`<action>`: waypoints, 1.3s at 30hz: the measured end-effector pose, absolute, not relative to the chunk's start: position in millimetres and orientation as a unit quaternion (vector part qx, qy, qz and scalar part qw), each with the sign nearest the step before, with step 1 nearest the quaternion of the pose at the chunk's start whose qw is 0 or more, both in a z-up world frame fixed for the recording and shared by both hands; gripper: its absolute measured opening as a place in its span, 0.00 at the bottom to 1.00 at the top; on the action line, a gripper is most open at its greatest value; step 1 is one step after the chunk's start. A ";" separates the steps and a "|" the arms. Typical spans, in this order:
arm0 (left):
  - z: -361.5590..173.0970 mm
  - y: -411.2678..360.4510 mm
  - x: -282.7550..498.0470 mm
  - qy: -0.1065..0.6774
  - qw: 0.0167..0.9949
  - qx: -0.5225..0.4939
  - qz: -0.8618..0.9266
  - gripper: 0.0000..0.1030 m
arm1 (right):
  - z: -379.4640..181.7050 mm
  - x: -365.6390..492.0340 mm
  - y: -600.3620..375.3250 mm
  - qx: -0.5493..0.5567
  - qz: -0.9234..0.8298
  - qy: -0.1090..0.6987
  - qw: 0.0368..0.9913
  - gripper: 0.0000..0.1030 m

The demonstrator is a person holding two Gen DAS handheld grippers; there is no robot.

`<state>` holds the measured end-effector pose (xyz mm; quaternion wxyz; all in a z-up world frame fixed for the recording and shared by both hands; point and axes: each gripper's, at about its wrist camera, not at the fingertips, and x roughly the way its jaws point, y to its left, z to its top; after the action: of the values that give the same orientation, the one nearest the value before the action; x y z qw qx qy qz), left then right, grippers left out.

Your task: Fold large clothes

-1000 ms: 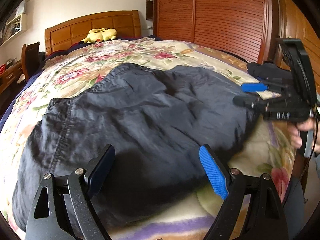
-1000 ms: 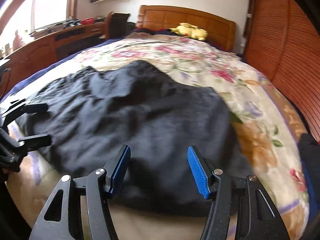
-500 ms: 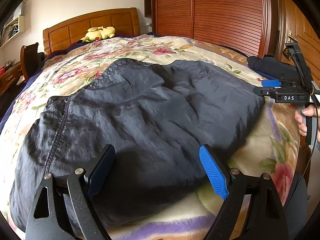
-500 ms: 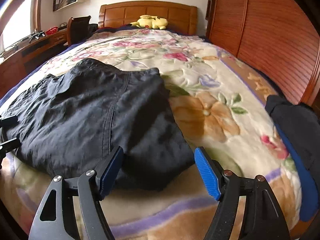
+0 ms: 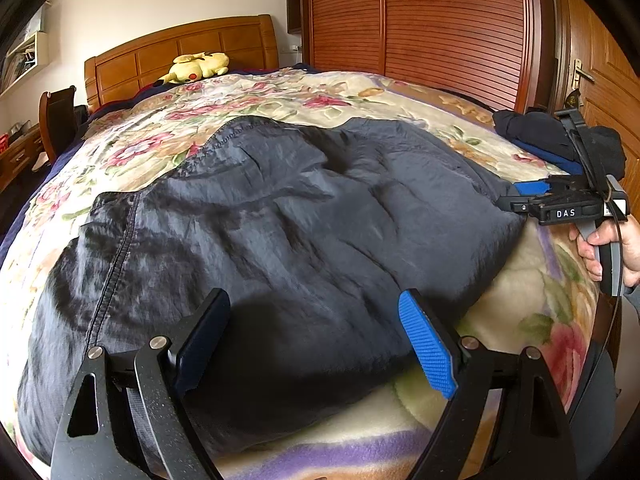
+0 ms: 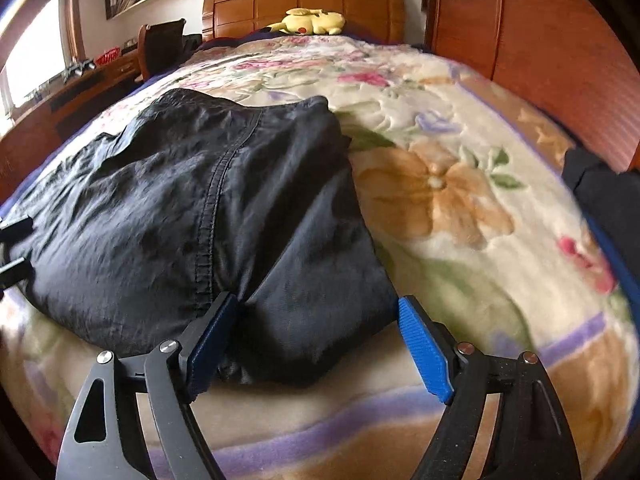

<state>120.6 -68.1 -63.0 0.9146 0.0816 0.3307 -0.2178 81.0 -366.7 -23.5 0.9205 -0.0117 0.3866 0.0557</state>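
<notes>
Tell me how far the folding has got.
Done: the dark garment lies on the floral blanket, apparently doubled over. In hand: nothing; left tongs open above it, right tongs opening at its near corner. Left: any further folds.
</notes>
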 end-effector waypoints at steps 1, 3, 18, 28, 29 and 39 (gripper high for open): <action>-63.0 -68.1 120.6 0.331 0.915 0.082 -0.218 0.84 | -25.3 82.7 -369.7 -0.005 0.062 0.390 0.919 0.80; -63.1 -68.1 120.6 0.331 0.915 0.082 -0.218 0.84 | -26.8 85.9 -374.0 0.004 0.071 0.396 0.916 0.79; -65.0 -68.5 119.9 0.332 0.914 0.080 -0.220 0.85 | -32.0 82.5 -372.5 0.028 0.131 0.401 0.906 0.32; -68.5 -68.3 113.5 0.337 0.908 0.082 -0.236 0.85 | 26.0 59.7 -357.1 0.006 0.109 0.338 0.935 0.11; -69.6 -67.3 113.6 0.338 0.907 0.082 -0.236 0.85 | 33.0 57.9 -354.3 0.005 0.111 0.330 0.937 0.11; -64.3 -61.8 112.2 0.335 0.909 0.073 -0.235 0.85 | 62.3 47.9 -315.7 -0.045 0.111 0.296 0.948 0.10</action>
<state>112.2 -61.8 -64.3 0.9094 0.0727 0.3352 -0.2354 47.9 -315.7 62.3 0.9478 -0.0450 0.2955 0.1106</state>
